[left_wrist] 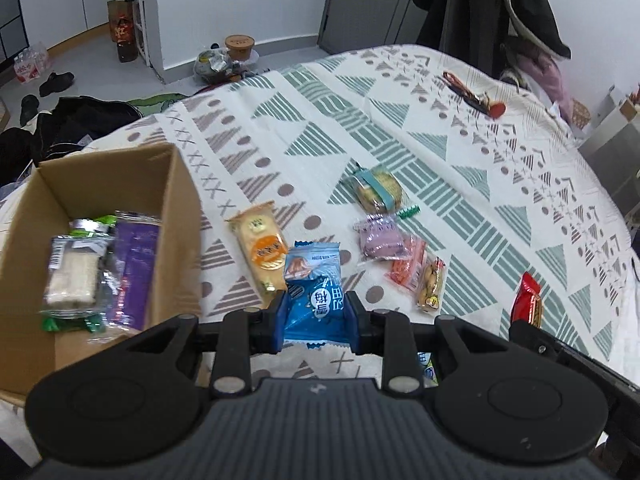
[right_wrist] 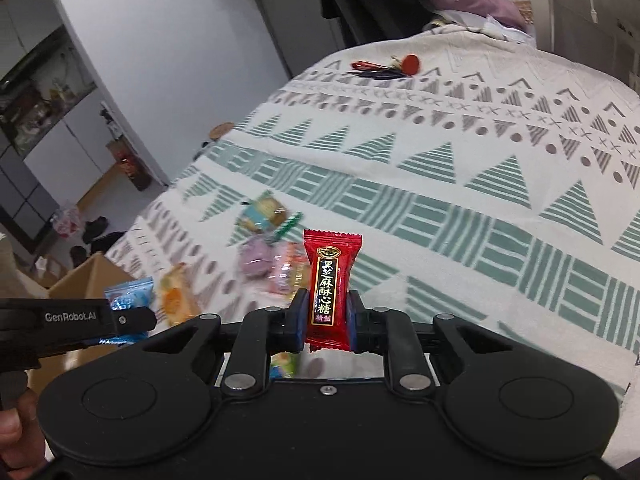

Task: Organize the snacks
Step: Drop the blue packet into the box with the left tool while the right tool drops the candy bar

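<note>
Clamped in my left gripper (left_wrist: 316, 312) is a blue snack packet (left_wrist: 312, 292), held above the patterned bed cover (left_wrist: 460, 184) just right of the cardboard box (left_wrist: 176, 208), which already has a few wrapped snacks in it. My right gripper (right_wrist: 326, 320) pinches a red candy (right_wrist: 329, 284) upright over the bed. Between them, an orange cracker pack (left_wrist: 260, 248), a purple pastry (left_wrist: 378, 236) and several other small packets lie loose on the cover.

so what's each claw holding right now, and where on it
The left claw pinches the blue snack packet at its lower half; the right claw pinches the red candy at its lower half.
</note>
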`<state>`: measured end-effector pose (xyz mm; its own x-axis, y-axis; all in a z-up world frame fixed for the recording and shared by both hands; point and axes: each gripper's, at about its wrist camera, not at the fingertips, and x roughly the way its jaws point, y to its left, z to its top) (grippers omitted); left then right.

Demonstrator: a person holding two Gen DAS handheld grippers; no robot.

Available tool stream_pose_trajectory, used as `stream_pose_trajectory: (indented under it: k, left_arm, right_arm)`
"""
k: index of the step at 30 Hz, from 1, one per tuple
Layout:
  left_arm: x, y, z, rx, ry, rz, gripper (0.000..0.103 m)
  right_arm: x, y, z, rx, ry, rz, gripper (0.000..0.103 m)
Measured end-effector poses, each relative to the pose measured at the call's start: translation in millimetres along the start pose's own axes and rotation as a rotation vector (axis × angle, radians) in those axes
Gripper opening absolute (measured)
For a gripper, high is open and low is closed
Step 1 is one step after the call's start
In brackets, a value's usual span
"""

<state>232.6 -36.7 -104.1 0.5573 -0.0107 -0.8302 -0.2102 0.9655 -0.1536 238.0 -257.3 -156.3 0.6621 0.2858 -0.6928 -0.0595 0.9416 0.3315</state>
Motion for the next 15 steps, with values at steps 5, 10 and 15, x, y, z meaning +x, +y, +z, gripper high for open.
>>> stream_pose_trajectory:
  k: [5,10,15]
  left_arm:
    - [-10.7,13.5,2.7,-0.015,-0.014,0.002,0.028]
    - [-22.1,27.9,7.0,-0.034,-0.027,-0.002,0.028]
    - [-33.9,45.3,13.6,-0.056,-0.038,0.003,0.028]
  right_arm:
    - [-6.8,24.0,-5.6,-0.019,-0.007,0.012,0.019]
    - [-16.3,45.7,-6.7,-0.034,-0.02,0.032,0.019]
    - [-23.2,69.0,-2.0,-0.046,-0.034,0.052,0.019]
